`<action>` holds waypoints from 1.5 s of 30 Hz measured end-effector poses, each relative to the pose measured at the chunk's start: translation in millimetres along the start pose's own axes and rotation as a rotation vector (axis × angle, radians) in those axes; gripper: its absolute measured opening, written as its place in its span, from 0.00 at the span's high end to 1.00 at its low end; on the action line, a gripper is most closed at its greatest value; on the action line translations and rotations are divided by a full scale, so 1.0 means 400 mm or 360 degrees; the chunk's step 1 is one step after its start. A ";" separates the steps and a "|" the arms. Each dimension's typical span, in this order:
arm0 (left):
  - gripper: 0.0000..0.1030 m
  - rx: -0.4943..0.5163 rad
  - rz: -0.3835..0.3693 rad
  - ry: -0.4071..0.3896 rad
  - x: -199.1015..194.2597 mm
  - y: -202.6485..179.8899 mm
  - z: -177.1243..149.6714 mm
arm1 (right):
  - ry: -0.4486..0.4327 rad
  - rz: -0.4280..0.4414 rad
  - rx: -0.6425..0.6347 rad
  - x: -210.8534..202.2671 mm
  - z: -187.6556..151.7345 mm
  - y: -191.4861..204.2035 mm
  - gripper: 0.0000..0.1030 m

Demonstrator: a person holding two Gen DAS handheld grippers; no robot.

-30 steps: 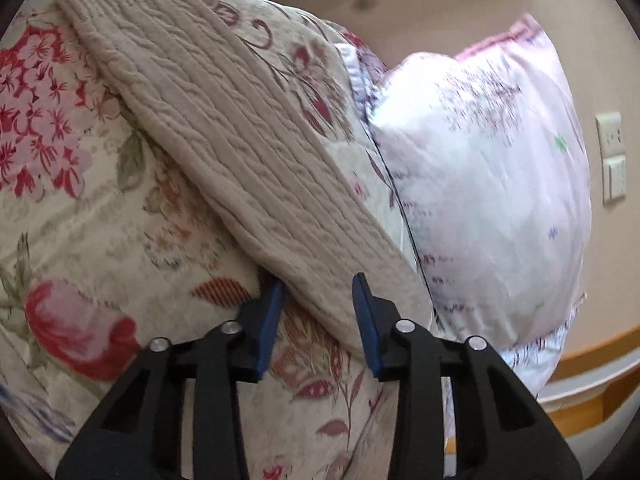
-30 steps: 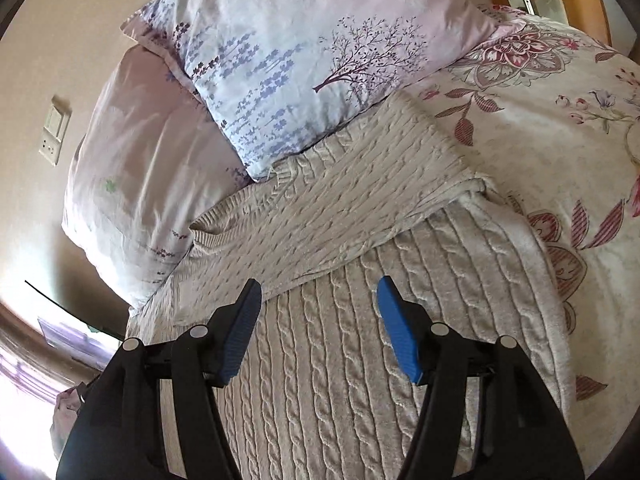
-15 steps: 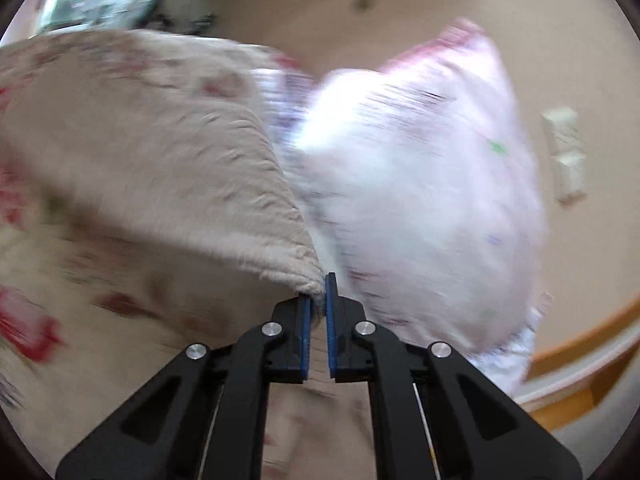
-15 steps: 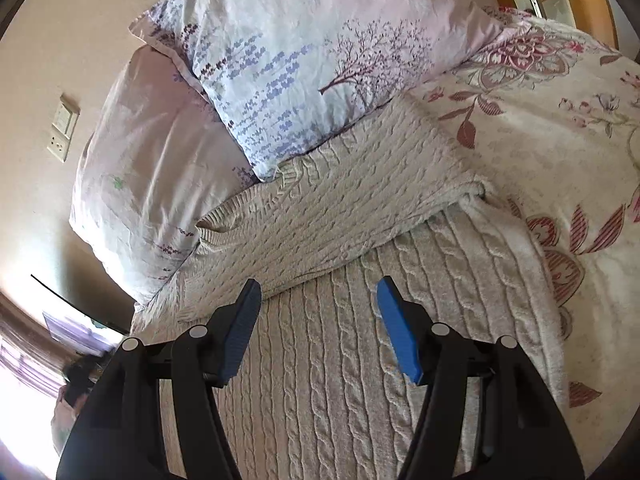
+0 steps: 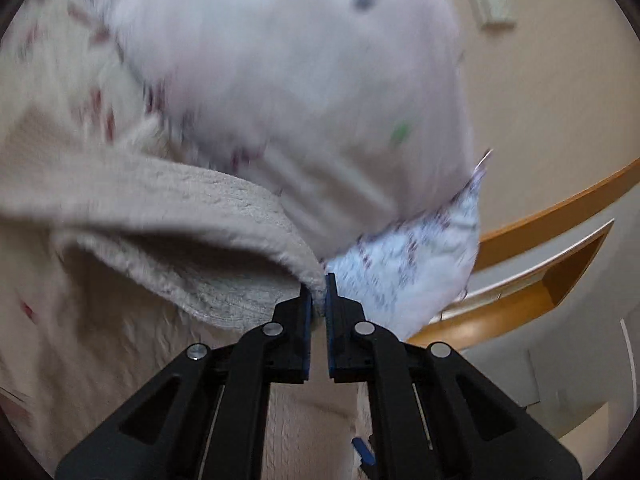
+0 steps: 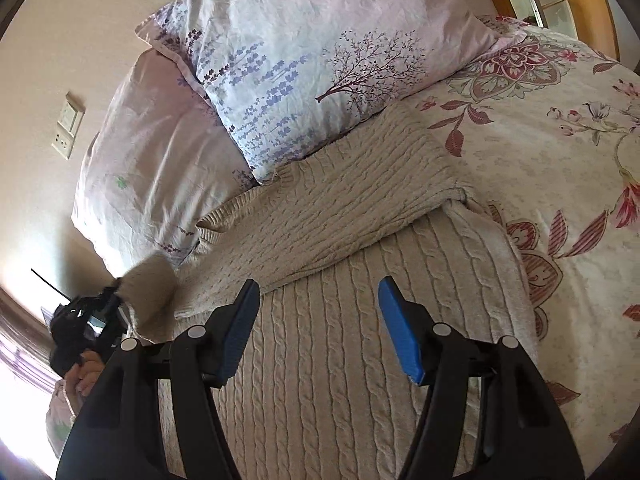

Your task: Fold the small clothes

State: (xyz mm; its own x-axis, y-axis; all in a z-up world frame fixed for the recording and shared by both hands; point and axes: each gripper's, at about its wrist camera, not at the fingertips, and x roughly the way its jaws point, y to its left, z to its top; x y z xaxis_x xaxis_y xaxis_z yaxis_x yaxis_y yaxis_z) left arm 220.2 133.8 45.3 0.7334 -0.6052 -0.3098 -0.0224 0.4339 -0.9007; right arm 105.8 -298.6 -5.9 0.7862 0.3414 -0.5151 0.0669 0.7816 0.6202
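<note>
A beige cable-knit sweater [image 6: 340, 360] lies on the flowered bedspread [image 6: 560, 140], one sleeve [image 6: 332, 208] folded across its body. My left gripper [image 5: 318, 292] is shut on the cuff of the other sleeve [image 5: 200, 216] and holds it lifted in front of the pillows. In the right wrist view the left gripper [image 6: 92, 316] shows at the far left with the beige sleeve end [image 6: 150, 284] in it. My right gripper [image 6: 316, 324] is open and empty, just above the sweater's body.
Two lilac printed pillows [image 6: 320, 40] [image 6: 160, 152] lean against the wall at the head of the bed. Wall switches [image 6: 68, 126] sit behind them. A wooden bed rail [image 5: 560, 208] curves along the right in the left wrist view.
My left gripper closed on the sleeve cuff and lifted it up and across toward the pillows. My right gripper stayed open over the sweater, shifting only slightly.
</note>
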 end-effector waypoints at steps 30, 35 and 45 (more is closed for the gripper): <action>0.92 -0.0356 0.0121 -0.0197 -0.071 0.143 0.050 | 0.0047 0.0042 -0.0051 0.018 -0.014 0.007 0.38; 0.93 0.0134 0.0005 -0.0031 0.065 -0.080 -0.016 | -0.0012 0.0015 -0.0069 -0.009 -0.005 -0.001 0.37; 0.32 0.1512 0.0378 0.0697 0.353 -0.286 -0.428 | -0.0029 -0.0058 0.0038 -0.022 0.022 -0.072 0.38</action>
State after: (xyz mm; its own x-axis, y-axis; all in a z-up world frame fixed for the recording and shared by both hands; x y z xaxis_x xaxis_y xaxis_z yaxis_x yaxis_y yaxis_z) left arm 209.7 -115.5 52.3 0.4680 -0.5417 -0.6982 0.5439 0.7993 -0.2556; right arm 102.6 -328.8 -14.0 0.7942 0.3033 -0.5266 0.1100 0.7805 0.6154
